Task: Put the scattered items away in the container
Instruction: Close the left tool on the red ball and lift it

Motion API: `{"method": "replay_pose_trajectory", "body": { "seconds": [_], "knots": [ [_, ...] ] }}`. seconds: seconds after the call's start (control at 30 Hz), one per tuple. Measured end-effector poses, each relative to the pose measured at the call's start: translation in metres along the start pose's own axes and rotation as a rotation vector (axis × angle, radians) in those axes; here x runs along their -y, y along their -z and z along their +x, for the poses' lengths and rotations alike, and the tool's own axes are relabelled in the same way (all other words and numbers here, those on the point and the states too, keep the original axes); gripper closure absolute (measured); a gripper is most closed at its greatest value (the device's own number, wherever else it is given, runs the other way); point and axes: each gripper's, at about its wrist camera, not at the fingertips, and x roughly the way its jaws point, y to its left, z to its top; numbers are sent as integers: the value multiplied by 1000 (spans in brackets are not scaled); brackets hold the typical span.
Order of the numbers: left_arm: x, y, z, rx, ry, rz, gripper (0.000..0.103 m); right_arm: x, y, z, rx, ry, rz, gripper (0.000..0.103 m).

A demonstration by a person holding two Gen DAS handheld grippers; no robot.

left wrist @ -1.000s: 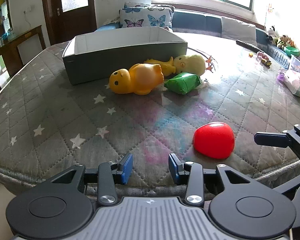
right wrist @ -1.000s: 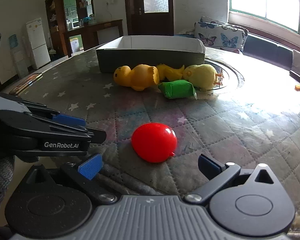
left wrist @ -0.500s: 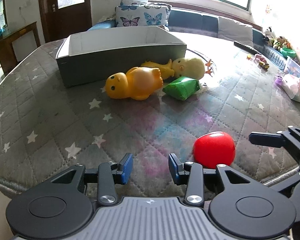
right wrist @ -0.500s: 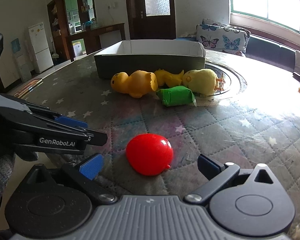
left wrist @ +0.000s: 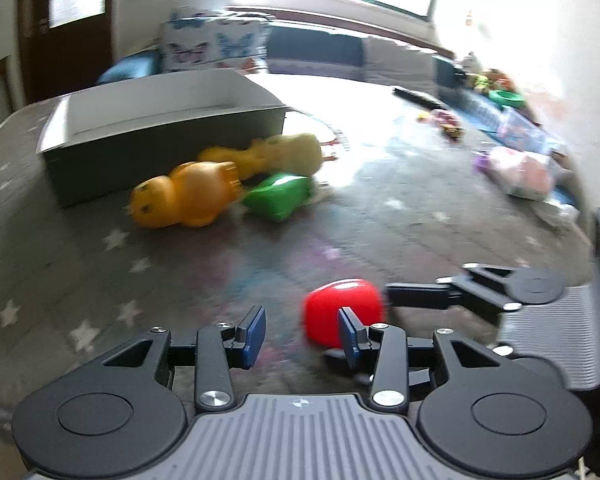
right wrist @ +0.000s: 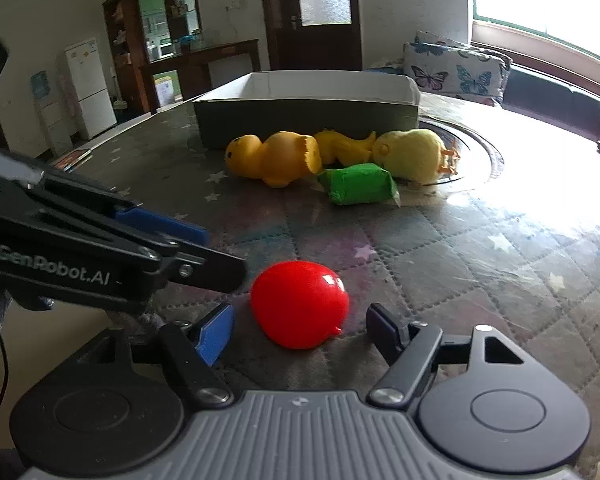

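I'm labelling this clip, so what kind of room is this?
Probably a lived-in family living or dining room: a white fridge by the far wall, butterfly-print cushions on a window bench, and a round table with a quilted star-patterned cover.

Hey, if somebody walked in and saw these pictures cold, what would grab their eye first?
Probably the glossy red rounded toy on the star-quilted grey table cover, lying between the closing jaws of the right gripper, whose pads do not yet press it. Behind it, an orange rubber duck, a green wrapped packet and a pale yellow chick toy lie clustered before the open grey cardboard box.
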Motion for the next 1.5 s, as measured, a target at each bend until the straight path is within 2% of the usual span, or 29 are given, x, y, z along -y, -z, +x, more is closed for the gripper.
{"method": "replay_pose_trajectory", "body": {
  "seconds": [0.17, 0.5, 0.77, 1.0, 1.13, 1.37, 1.5],
  "knots": [
    [11, -8, 7, -28, 70, 62, 60, -3, 1, 1, 10, -7, -23, 33],
    [17, -17, 32, -109, 53, 105, 59, -2, 1, 4, 22, -36, -50, 33],
    [6, -22, 37, -129, 73, 66, 56, 3, -3, 8, 24, -51, -61, 33],
    [-9, -25, 48, -170, 113, -46, 47, 2, -5, 14, 30, -40, -86, 33],
    [-15, -29, 52, -197, 127, -101, 46, 0, -6, 17, 37, -34, -103, 33],
    [-19, -35, 57, -202, 129, -117, 47, 5, -11, 22, 40, -34, -105, 34],
    [-21, -40, 59, -208, 122, -114, 47, 9, -16, 25, 42, -30, -93, 41]
  ]
}}
